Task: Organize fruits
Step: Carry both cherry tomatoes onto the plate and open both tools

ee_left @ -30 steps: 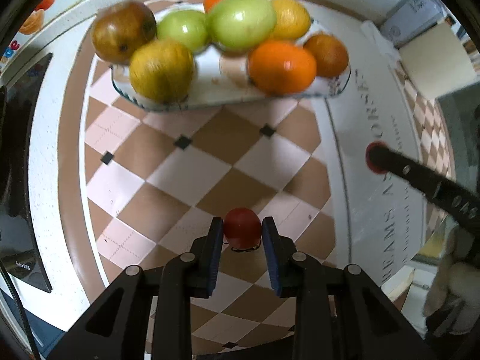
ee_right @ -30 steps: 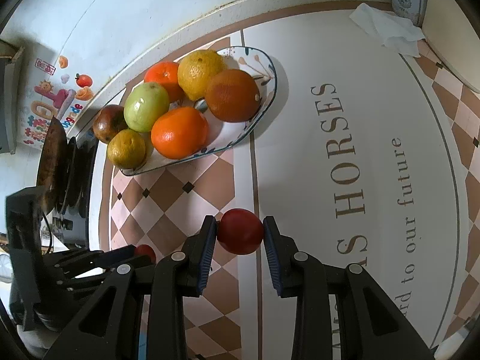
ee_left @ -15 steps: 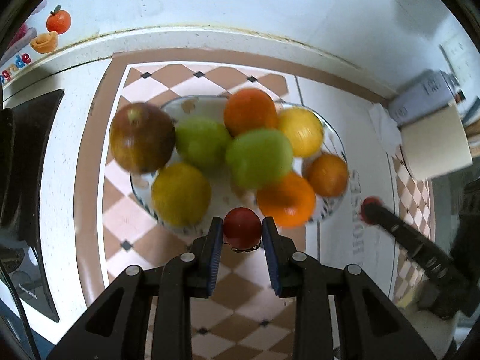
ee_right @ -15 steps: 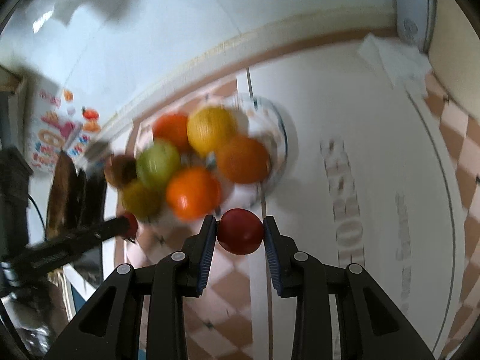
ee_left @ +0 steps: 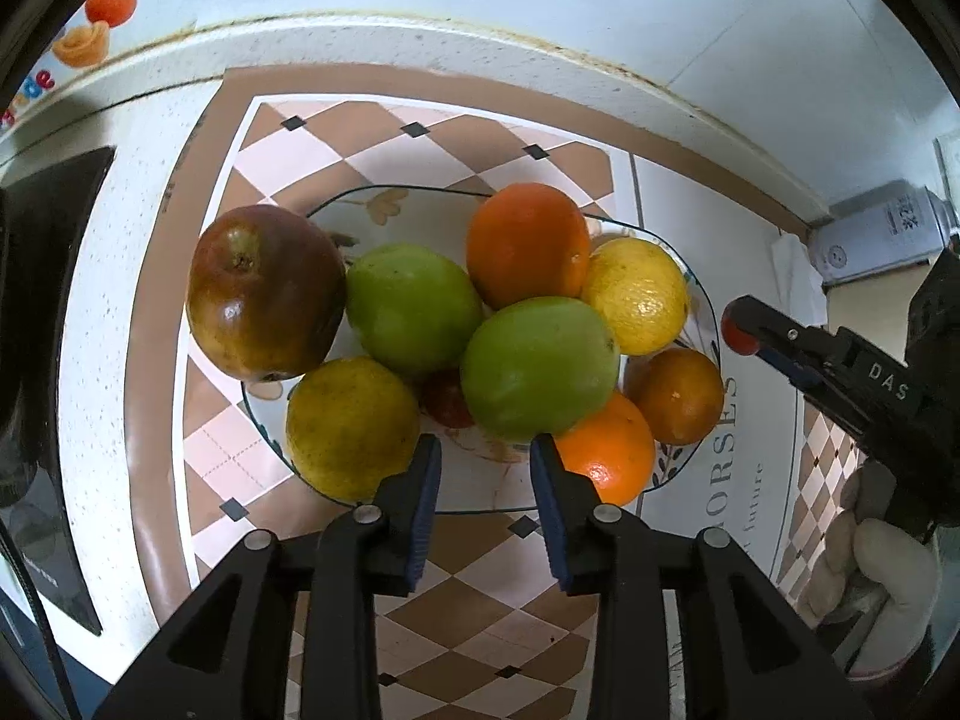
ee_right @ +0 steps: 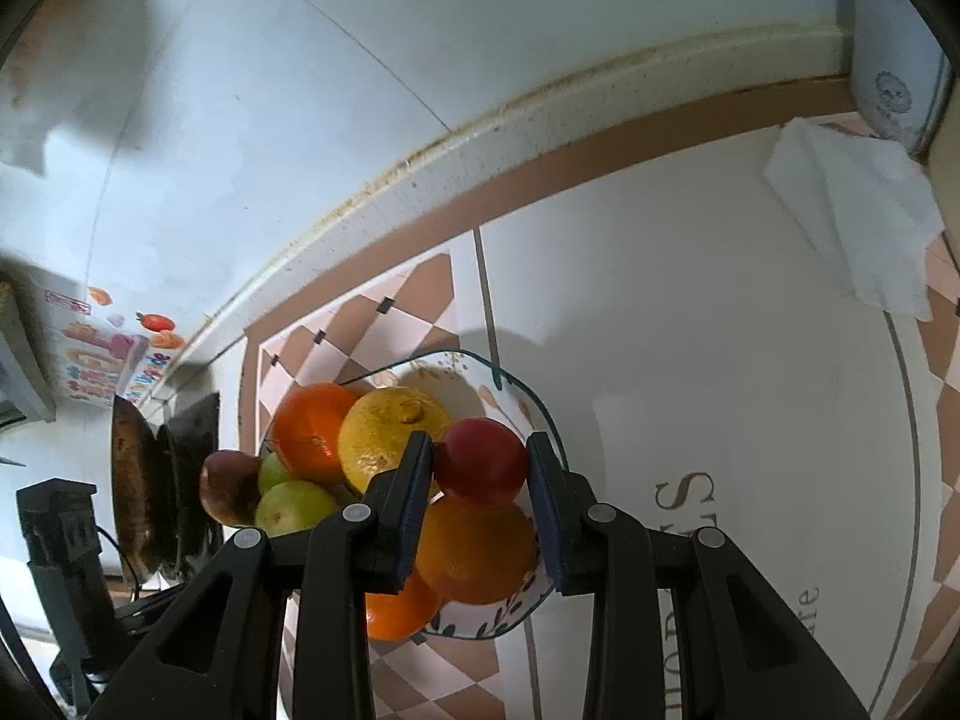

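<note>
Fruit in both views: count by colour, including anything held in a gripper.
Orange round fruits: 3
Green round fruits: 2
Yellow round fruits: 2
Large red-brown fruit: 1
Small red fruits: 2, one on the patterned plate at, one in the right gripper
Total: 10

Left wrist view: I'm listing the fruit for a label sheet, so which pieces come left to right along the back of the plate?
Brown-red apple → green fruit → orange → lemon, all piled on the plate.
</note>
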Action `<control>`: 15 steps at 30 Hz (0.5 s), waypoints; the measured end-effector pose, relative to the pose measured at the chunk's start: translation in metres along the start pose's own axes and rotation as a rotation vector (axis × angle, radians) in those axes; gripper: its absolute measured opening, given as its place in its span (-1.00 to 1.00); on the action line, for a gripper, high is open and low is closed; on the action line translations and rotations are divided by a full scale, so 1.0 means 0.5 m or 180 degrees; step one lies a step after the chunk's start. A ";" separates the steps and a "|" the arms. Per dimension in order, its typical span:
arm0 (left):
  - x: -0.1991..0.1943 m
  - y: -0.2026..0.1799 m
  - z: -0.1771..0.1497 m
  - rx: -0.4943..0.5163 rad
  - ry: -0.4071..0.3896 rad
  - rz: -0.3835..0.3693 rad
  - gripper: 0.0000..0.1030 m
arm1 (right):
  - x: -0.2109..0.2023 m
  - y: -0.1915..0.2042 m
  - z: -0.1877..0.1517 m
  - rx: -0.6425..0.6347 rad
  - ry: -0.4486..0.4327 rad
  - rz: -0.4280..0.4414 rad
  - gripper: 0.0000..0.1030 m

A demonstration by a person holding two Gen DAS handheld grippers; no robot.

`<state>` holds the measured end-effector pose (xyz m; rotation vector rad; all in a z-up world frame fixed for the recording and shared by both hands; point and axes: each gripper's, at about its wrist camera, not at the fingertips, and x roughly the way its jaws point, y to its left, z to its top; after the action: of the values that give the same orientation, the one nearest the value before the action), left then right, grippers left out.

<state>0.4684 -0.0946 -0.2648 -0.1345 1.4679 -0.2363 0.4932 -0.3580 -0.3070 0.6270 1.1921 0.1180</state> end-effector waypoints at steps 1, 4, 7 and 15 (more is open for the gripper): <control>-0.001 0.001 0.000 -0.0013 -0.0009 -0.0001 -0.36 | 0.004 -0.003 -0.002 0.0014 0.0028 0.0011 -0.32; -0.007 0.006 -0.004 -0.0048 -0.0043 0.0029 -0.16 | 0.020 -0.011 -0.005 0.0073 0.0117 0.0008 -0.31; -0.014 0.010 -0.009 -0.0058 -0.0097 0.0099 0.05 | 0.028 -0.021 -0.012 0.0142 0.0179 -0.0010 -0.25; -0.037 0.035 -0.024 -0.0113 -0.0225 0.0245 0.49 | -0.009 -0.032 -0.039 0.0190 0.0058 -0.0116 0.11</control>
<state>0.4561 -0.0727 -0.2521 -0.1137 1.4045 -0.1415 0.4704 -0.3654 -0.3157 0.6573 1.2276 0.0577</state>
